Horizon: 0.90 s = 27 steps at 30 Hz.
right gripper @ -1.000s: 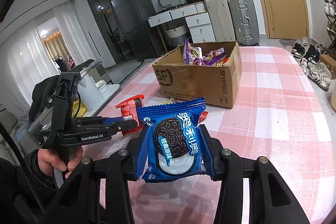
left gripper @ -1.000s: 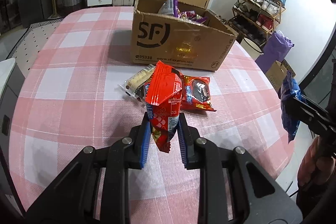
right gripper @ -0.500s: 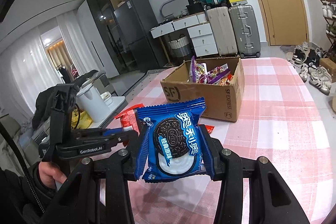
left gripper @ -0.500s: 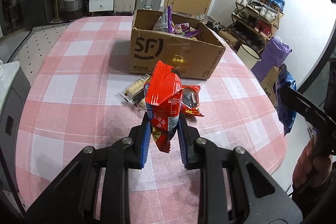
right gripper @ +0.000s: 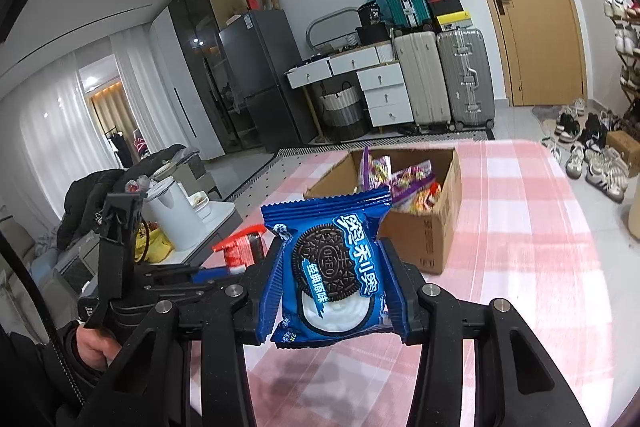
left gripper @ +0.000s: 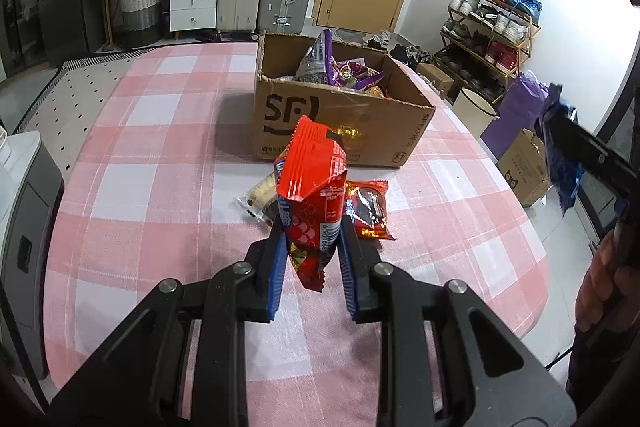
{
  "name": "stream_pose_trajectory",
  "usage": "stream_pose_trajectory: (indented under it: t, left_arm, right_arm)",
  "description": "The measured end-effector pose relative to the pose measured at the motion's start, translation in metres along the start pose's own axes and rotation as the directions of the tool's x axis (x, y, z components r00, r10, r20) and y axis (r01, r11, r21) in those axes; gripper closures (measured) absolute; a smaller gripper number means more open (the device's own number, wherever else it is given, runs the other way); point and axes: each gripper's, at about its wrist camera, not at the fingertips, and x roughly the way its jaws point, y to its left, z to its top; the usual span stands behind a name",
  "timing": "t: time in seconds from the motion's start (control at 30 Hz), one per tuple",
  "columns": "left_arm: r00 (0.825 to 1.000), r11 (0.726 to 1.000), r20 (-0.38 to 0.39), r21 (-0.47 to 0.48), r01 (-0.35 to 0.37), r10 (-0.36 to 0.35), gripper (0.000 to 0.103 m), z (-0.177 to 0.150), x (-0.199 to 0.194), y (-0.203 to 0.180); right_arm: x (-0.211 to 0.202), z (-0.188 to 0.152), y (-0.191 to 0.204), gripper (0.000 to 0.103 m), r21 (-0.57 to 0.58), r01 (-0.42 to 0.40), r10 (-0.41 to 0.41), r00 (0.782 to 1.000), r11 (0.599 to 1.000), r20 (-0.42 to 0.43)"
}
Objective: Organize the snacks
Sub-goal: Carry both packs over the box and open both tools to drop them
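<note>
Pinching the red snack packet (left gripper: pixel 314 187) in my left hand-held gripper (left gripper: pixel 312 259) and the blue Oreo packet (right gripper: pixel 328 267) in my right hand-held gripper (right gripper: pixel 332 291), both clamped shut above the table (left gripper: pixel 152 155), I judge these light, crinkly, slippery packs with breakable biscuits best held across the flat middle, gently. My left view alone shows two more packets (left gripper: pixel 370 207) lying before the cardboard box (left gripper: pixel 336 123) near the table's middle; my right view looks deeper into the box's snacks.
</note>
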Motion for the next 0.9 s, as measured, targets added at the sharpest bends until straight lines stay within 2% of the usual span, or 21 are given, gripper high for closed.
stream_pose_trajectory:
  t: [0.17, 0.5, 0.67, 0.9]
  left_arm:
    - [1.0, 1.0, 0.001, 0.01, 0.017, -0.017, 0.082, 0.021, 0.005, 0.003]
    - [0.999, 0.998, 0.025, 0.056, 0.024, -0.025, 0.082, 0.083, 0.013, 0.001]
    - [1.0, 0.993, 0.025, 0.116, 0.002, -0.005, 0.082, 0.117, 0.022, -0.005]
    - [0.999, 0.986, 0.034, 0.165, 0.006, -0.012, 0.082, 0.159, 0.032, -0.019]
  right_arm:
    - [0.005, 0.015, -0.005, 0.058, -0.017, 0.008, -0.008, 1.0, 1.0, 0.01]
    - [0.034, 0.055, -0.022, 0.058, -0.049, 0.013, -0.012, 1.0, 0.999, 0.018]
    - [0.051, 0.073, -0.031, 0.058, -0.048, 0.022, -0.022, 1.0, 0.999, 0.009]
    - [0.082, 0.099, -0.055, 0.058, 0.012, 0.01, -0.01, 1.0, 1.0, -0.01]
